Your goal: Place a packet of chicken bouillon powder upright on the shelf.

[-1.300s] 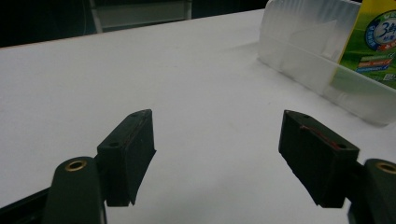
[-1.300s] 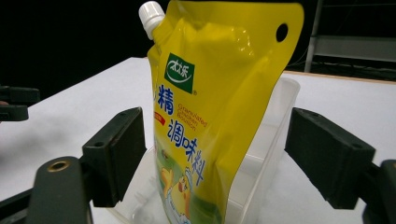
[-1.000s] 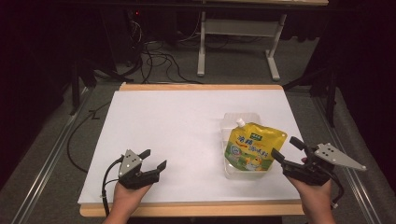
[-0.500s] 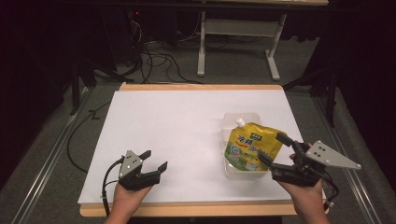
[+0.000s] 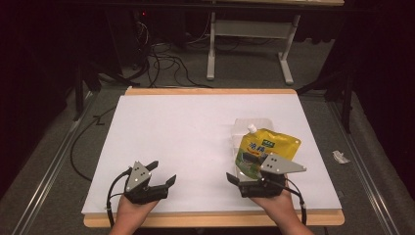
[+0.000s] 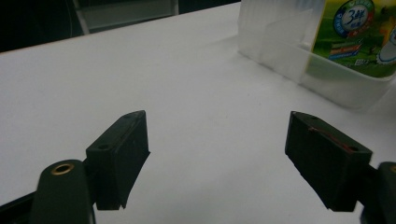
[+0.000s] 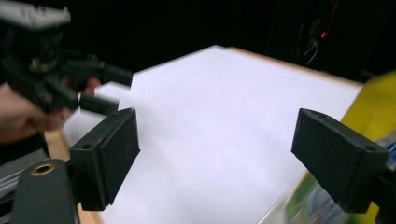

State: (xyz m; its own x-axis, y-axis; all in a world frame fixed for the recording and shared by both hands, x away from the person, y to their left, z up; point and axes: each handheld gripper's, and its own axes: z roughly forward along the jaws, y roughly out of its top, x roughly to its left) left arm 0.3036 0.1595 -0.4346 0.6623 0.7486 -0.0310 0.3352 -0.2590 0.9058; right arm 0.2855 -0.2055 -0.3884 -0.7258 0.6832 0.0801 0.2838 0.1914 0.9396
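Pouch (image 5: 266, 147) lies in its clear tray (image 5: 243, 128); right gripper (image 5: 238, 182) gapes empty beside it, left gripper (image 5: 161, 174) just opening, empty too.

A white board (image 5: 195, 142) with a light wooden edge forms the work surface. It rests on grey carpeted floor (image 5: 63, 161). Black cables (image 5: 161, 58) lie coiled on the floor beyond the far edge. A white-framed table base (image 5: 249, 46) stands behind them. The surrounding room is dark. A scrap of paper (image 5: 339, 156) lies on the floor at the right.
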